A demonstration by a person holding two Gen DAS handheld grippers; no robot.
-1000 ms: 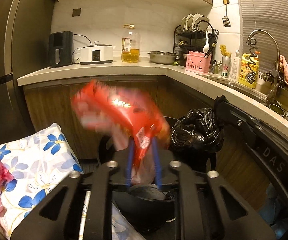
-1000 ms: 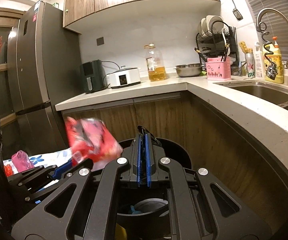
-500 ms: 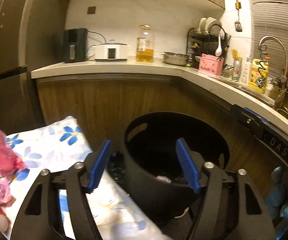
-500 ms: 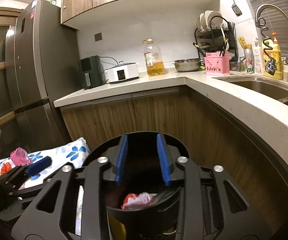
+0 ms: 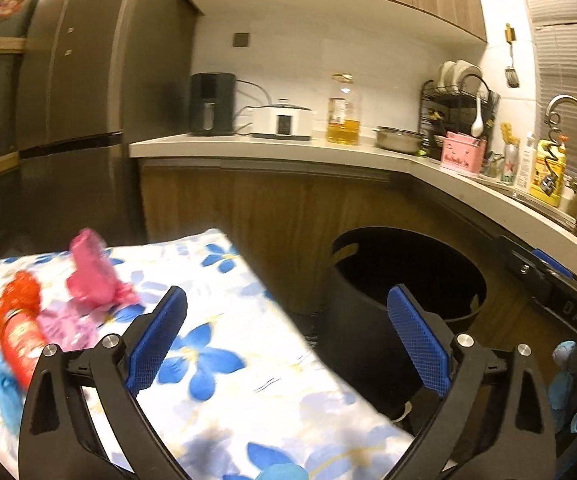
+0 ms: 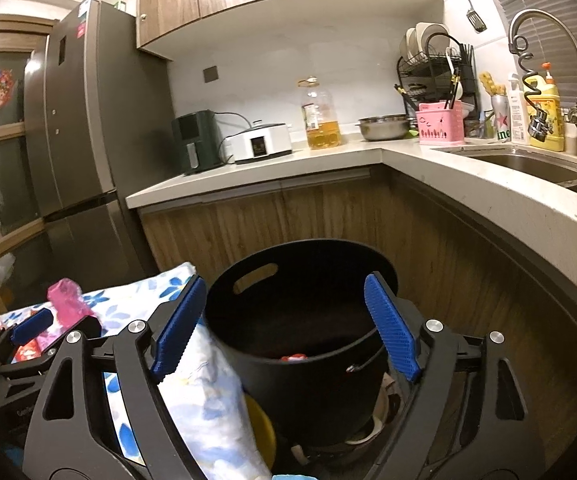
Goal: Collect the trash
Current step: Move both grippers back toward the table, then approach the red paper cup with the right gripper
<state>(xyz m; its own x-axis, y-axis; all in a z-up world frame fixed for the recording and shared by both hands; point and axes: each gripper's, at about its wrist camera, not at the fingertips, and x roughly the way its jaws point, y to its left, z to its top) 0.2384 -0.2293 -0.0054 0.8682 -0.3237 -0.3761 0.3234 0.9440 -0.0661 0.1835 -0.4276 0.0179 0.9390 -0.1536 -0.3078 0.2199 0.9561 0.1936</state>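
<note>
Both pairs of jaws are opening and nothing is between them. A second ago the left gripper (image 5: 286, 338) was closed on a red wrapper over the bin (image 6: 308, 320), and the right gripper (image 6: 286, 326) was closed too; now the left one stands very wide and empty, the right one a little less wide. A piece of red wrapper (image 6: 293, 357) shows inside the bin, just ahead of the right jaws, so this item seems to be delivered. The left gripper now looks more toward the flowered cloth (image 5: 224, 360), which lies under and left of its jaws, with the bin ahead of its right finger. More trash waits far left of the left jaws: a pink wrapper (image 5: 92, 276) and a red packet (image 5: 18, 332). Probably the next step is to pick one of these, so the task is not yet finished.
</note>
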